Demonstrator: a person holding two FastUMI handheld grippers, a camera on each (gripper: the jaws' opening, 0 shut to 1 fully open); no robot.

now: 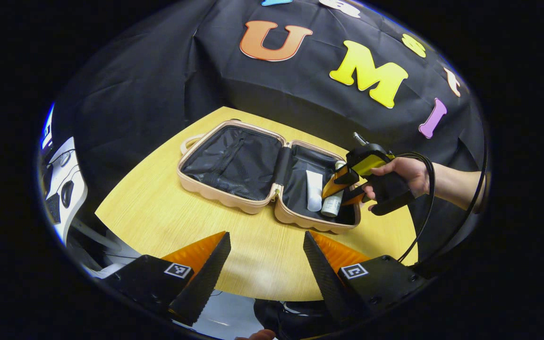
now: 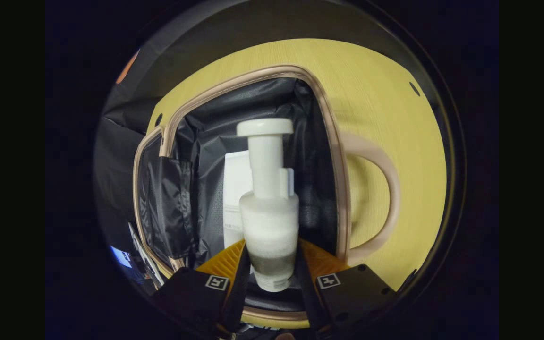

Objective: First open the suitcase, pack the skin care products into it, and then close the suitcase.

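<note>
Your left gripper (image 1: 266,257) hovers with fingers spread above the wooden table (image 1: 158,222). Beyond it the suitcase (image 1: 234,163) lies open. Your right gripper (image 1: 340,191) holds a bottle (image 1: 332,205) inside it, just beside a white tube (image 1: 314,189).

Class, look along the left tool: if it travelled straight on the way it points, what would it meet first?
Most likely the near wall of the open suitcase; before it lies only bare table. Depth is uncertain.
</note>
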